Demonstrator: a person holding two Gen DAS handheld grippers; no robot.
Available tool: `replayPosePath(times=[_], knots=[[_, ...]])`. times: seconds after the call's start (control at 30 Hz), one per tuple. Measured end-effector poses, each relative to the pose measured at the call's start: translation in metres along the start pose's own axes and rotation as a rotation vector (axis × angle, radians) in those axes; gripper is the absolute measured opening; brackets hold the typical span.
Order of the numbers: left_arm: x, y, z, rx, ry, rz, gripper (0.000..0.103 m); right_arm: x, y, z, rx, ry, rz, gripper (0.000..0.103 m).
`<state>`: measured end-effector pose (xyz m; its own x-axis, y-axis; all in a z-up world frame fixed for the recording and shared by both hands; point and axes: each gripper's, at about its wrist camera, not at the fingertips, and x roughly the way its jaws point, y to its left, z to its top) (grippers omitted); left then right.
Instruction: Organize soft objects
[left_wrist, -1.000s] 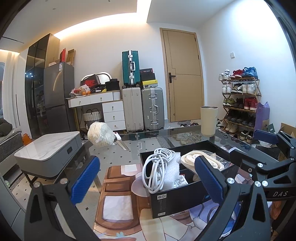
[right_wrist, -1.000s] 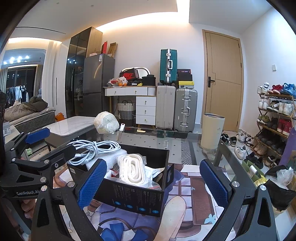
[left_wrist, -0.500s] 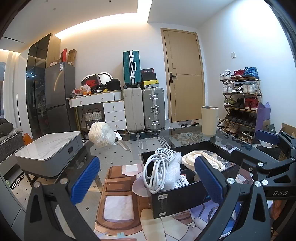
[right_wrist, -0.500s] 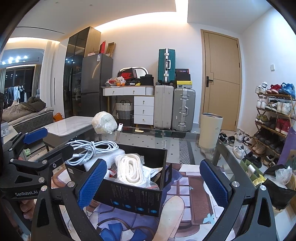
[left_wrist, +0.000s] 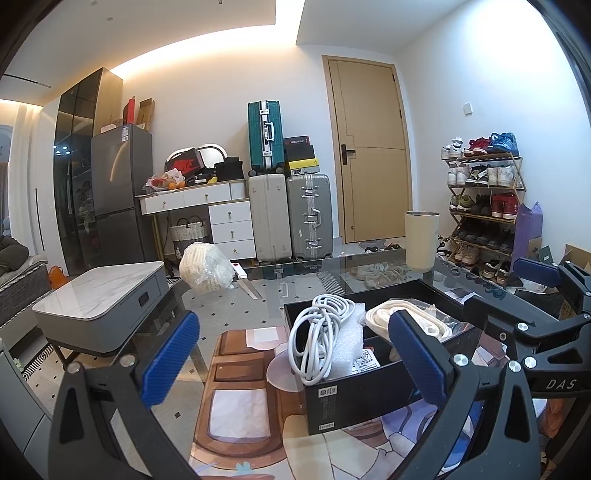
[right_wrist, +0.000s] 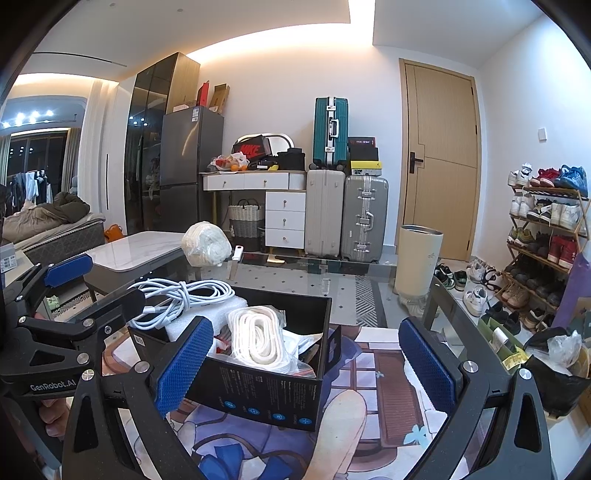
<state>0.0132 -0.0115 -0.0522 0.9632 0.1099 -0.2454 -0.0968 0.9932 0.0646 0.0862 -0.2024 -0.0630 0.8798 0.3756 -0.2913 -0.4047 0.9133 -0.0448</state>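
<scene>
We see the left tool (left_wrist: 293, 363) spread wide, empty, over the glass counter (left_wrist: 295, 291); black box (left_wrist: 369, 391) w/ white cable coil (left_wrist: 319, 341) & bagged rope (left_wrist: 413, 317); wrapped bundle (left_wrist: 207, 267) farther back.

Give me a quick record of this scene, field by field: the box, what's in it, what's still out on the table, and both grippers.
box: black box, open, on glass table
in box: white cable, foam, bagged white rope
out on table: white bundle, far side
left gripper: open, holds nothing
right gripper: open, holds nothing
</scene>
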Motion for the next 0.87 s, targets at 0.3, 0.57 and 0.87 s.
replayPosePath(times=[0.3,0.57,0.87], knots=[[0.0032,0.0009,-0.0002,-0.002,0.003,0.007,0.103,0.0000,-0.0001,-0.0004,0.003,0.001,0.001,0.102],[0.0055,0.0009,-0.0016,-0.006,0.007,0.017,0.103,0.0026,0.0008,0.0003,0.001,0.002,0.000,0.102],[0.0072,-0.0030,-0.0021,0.011,0.011,0.027,0.103,0.0019,0.0008,-0.0001,0.001,0.002,0.000,0.102]])
